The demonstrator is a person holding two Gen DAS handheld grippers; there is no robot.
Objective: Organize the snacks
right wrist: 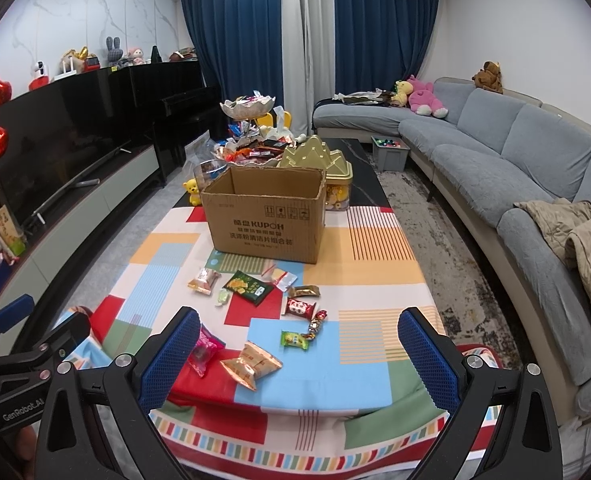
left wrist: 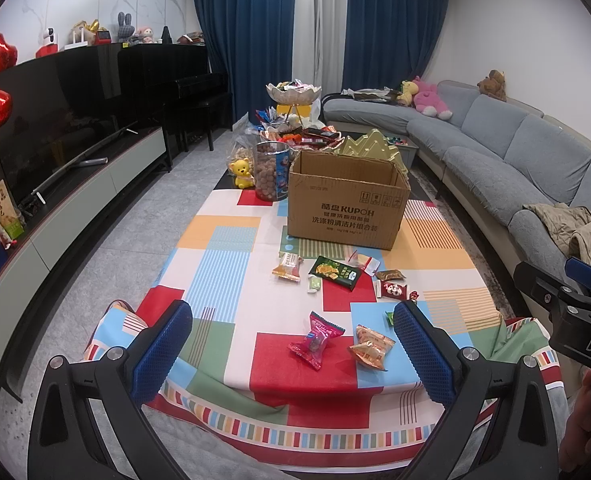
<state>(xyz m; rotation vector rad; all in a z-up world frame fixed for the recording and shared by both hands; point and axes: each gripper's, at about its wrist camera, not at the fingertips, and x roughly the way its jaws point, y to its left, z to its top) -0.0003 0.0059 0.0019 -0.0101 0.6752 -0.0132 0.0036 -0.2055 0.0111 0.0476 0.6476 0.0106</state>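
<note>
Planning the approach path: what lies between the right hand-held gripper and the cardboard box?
Loose snacks on the tablecloth: an orange cracker pack, a green candy, a red wrapper and a green chip packet, before the cardboard box. Right wrist view.

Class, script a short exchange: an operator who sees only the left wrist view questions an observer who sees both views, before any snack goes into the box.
Operator: What is half hidden behind the finger of the left gripper?
Observer: A small green wrapped sweet, lying flat beside a red-and-gold twisted candy.
Operator: Is the right gripper open?
Observer: Yes, its fingers stand wide apart and hold nothing.
Operator: What does the brown cardboard box hide of the gold mountain-shaped tin?
Observer: Its clear lower part, with pale snacks showing inside.
</note>
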